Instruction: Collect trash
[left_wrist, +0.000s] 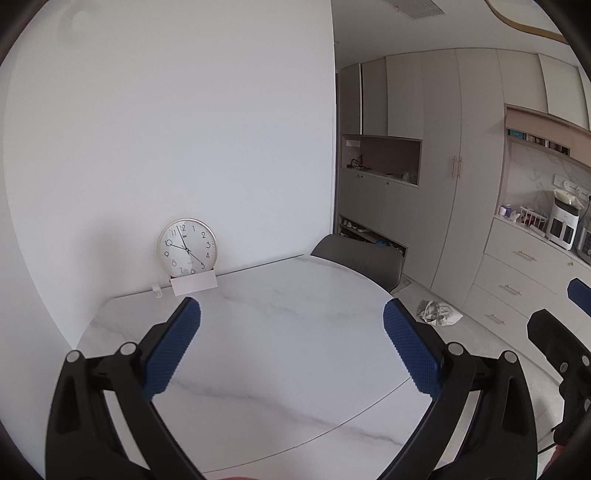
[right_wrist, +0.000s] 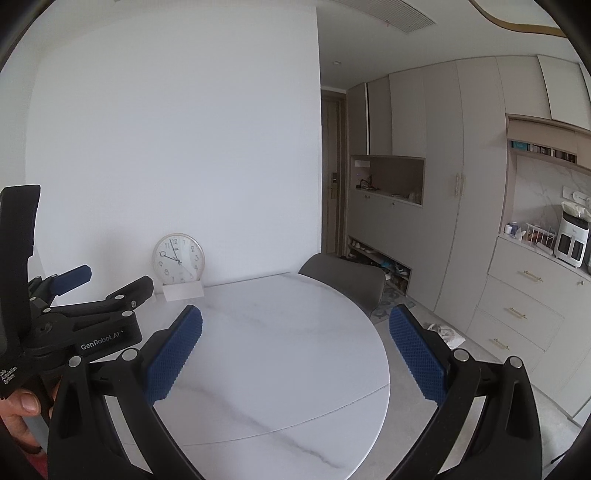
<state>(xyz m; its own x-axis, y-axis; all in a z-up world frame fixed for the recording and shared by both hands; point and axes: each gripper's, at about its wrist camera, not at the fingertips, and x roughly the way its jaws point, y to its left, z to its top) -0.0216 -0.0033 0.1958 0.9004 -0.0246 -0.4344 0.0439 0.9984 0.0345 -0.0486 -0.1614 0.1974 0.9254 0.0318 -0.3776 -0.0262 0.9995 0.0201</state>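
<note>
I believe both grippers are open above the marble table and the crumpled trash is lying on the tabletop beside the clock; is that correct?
Not quite. The crumpled trash lies on the floor beyond the marble table, near the cabinets, not beside the clock; the left wrist view shows it. The left gripper and right gripper are indeed open above the table.

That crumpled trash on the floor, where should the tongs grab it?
Probably from above, pinching one of the raised folds at the top of the crumpled trash. It lies loose and bunched up on the floor beside the table, so its ridges stick up and give the tongs something to close on. Both the left tongs and right tongs are open and hold nothing.
</note>
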